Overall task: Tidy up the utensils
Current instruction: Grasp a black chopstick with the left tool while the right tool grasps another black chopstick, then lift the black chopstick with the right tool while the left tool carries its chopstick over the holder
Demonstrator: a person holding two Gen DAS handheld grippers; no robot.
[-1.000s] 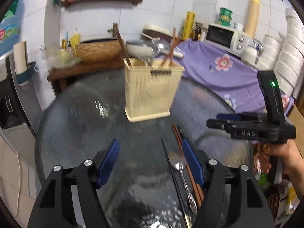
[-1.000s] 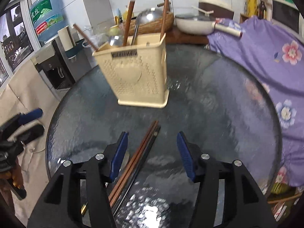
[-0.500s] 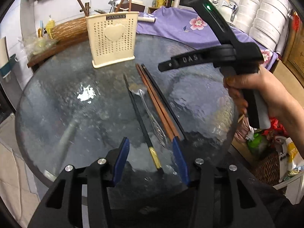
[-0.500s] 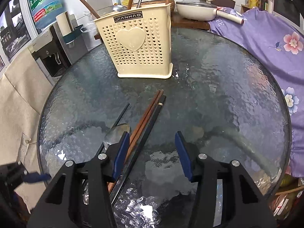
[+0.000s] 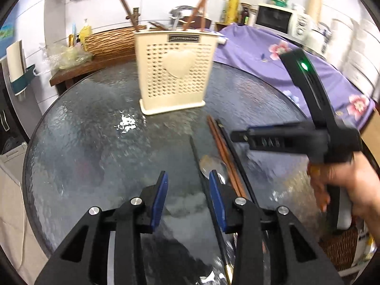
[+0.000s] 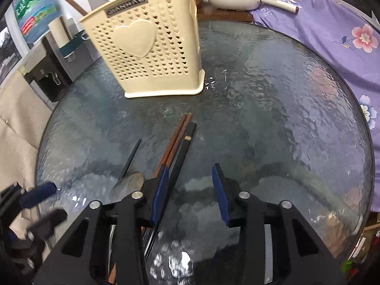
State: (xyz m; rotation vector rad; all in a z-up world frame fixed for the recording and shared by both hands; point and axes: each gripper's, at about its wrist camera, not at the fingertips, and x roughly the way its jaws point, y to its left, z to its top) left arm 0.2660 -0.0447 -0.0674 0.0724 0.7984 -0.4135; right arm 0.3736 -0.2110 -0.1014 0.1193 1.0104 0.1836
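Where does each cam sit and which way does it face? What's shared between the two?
Left wrist: on the left hand-held gripper, facing forward and down across the glass table to the cream utensil holder; shows its own blue pads, open, plus the right hand with the right hand-held gripper.
Right wrist: on the right hand-held gripper, facing down at the table, holder nearer; own pads open, left hand-held gripper at the lower left edge.
Shared: holder, table, brown chopsticks, black chopsticks, spoon, purple cloth.

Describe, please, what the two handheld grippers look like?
Both grippers, left and right, are black plastic with flat blue pads and silver pivot bolts. From the side, the right one shows a pistol handle, a green light and pale lettering.
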